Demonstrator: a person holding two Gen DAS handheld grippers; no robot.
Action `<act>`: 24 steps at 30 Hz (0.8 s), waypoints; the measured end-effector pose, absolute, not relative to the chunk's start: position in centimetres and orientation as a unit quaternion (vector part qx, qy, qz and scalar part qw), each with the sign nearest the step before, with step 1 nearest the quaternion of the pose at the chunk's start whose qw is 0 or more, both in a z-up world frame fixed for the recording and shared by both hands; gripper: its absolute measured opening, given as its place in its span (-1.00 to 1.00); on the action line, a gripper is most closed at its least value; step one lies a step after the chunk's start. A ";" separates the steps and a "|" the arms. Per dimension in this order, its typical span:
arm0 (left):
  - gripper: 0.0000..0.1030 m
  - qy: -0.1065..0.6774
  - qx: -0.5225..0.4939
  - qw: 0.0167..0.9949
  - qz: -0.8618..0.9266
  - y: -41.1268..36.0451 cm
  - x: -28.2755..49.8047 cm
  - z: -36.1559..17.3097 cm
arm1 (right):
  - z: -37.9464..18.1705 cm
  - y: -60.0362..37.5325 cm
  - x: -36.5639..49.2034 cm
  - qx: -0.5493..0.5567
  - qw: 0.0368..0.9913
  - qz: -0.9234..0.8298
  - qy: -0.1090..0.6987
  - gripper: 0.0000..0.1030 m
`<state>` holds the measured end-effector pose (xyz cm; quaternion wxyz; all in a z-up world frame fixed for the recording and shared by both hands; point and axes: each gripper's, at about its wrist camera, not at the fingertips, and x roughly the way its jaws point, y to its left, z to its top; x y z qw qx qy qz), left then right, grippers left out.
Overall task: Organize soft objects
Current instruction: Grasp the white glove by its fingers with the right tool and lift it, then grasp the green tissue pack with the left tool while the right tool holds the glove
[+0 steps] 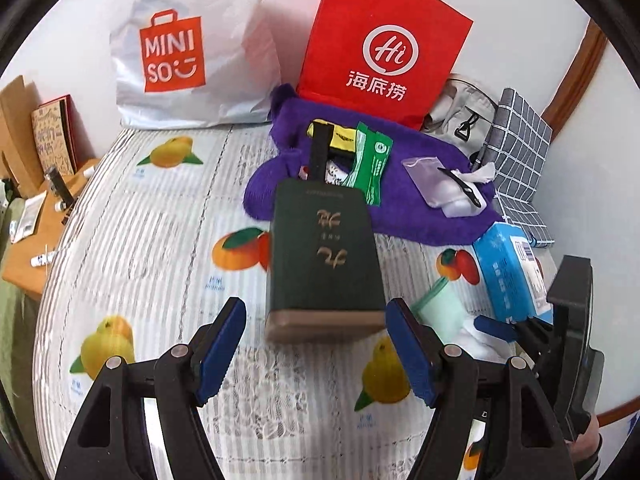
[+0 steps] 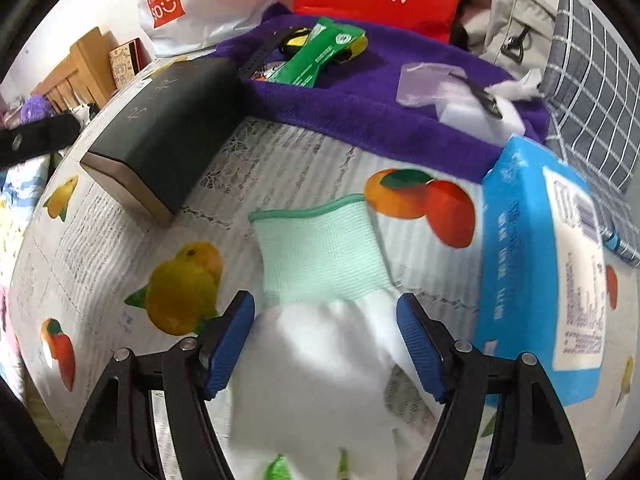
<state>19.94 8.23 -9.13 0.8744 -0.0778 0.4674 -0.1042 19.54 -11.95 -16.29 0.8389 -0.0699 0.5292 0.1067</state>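
Both my grippers gape over the fruit-print cloth, nothing held.

My right gripper has its jaws spread wide on either side of the white glove, which lies flat on the cloth with its mint-green cuff pointing toward the purple towel; I cannot tell whether the pads touch it. My left gripper is equally wide open, just short of the dark green box. A blue tissue pack sits just right of the glove.
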 end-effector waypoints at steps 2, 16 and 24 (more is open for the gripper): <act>0.38 0.470 -0.081 0.873 -0.106 8.4 19.7 -9.4 | -16.8 -11.7 19.7 -0.080 0.833 0.091 0.541 0.35; 0.38 0.480 -0.111 0.864 -0.099 10.3 17.1 -10.5 | -11.5 -14.0 17.1 0.037 0.880 0.148 0.449 -0.83; 0.37 0.494 -0.097 0.858 -0.102 8.4 15.4 -11.3 | -9.3 -15.0 14.4 0.051 0.889 0.167 0.422 -0.84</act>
